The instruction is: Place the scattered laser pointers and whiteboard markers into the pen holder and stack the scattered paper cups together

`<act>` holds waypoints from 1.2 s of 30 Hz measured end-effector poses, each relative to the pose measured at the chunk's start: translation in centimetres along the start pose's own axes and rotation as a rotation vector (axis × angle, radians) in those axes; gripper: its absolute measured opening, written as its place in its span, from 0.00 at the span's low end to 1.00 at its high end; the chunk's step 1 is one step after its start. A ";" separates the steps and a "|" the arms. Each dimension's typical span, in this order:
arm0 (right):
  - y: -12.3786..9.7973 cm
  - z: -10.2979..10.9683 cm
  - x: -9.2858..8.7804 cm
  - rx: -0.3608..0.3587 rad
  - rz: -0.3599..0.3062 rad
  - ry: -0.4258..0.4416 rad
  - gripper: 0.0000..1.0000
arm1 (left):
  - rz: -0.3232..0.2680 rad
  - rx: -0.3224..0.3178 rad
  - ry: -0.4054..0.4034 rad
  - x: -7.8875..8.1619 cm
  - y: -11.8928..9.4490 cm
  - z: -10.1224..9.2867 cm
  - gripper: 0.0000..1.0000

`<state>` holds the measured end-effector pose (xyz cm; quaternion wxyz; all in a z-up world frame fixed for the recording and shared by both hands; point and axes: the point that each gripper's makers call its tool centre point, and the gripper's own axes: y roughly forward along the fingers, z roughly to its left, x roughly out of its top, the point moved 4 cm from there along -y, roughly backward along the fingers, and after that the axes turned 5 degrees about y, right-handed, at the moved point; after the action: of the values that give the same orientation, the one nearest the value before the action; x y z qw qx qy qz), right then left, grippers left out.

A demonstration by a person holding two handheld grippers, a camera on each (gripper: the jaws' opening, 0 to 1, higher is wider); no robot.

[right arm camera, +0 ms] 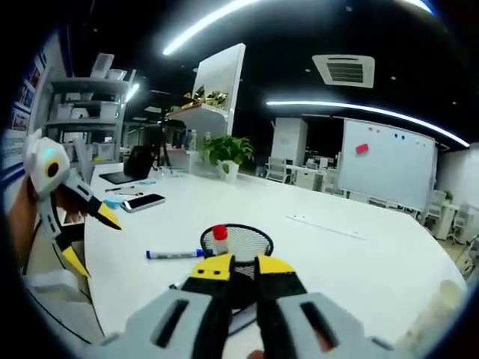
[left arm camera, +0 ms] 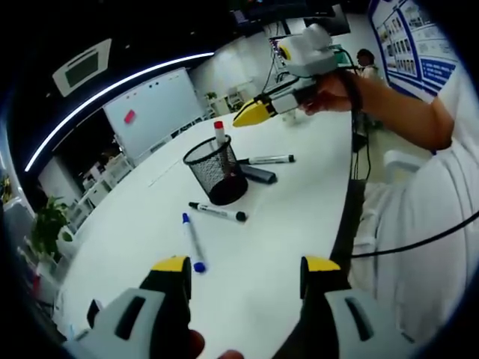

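grey-white grippers, left gripper (left arm camera: pixel 245 273) and right gripper (right arm camera: pixel 239 265), yellow jaw tips, black cable (left arm camera: pixel 419 241) trailing, person in white shirt (left arm camera: pixel 426 217)

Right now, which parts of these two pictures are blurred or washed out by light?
Left gripper view: the markers on the white table are sharp; the ceiling light strip glares. Right gripper view: the paper cup at the edge is smeared, and the light strip overhead is blown out.

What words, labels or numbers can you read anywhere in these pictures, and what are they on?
None can be read.
Wall posters: print too small and blurred.
Markers on the table: no legible label.
Whiteboard: a pink note, no readable writing.
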<state>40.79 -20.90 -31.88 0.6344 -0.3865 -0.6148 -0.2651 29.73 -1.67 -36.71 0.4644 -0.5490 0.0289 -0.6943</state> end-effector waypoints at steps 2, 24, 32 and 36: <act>0.0 -0.3 -0.2 -0.010 -0.001 0.005 0.12 | 0.005 0.000 0.002 0.0 0.1 0.0 0.59; -0.7 -1.5 -2.3 -0.036 0.041 0.016 0.12 | 0.005 -0.009 0.004 -0.4 0.4 0.0 0.59; -0.8 -1.9 -3.2 -0.043 0.062 0.023 0.13 | 0.005 -0.004 0.000 -0.5 0.2 0.3 0.59; -0.9 -1.9 -3.6 -0.042 0.079 0.022 0.13 | 0.005 -0.001 0.001 -0.2 0.2 0.1 0.59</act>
<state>40.78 -23.48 -35.22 0.6430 -0.4206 -0.5863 -0.2568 29.90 -1.60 -36.94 0.4658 -0.5487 0.0308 -0.6936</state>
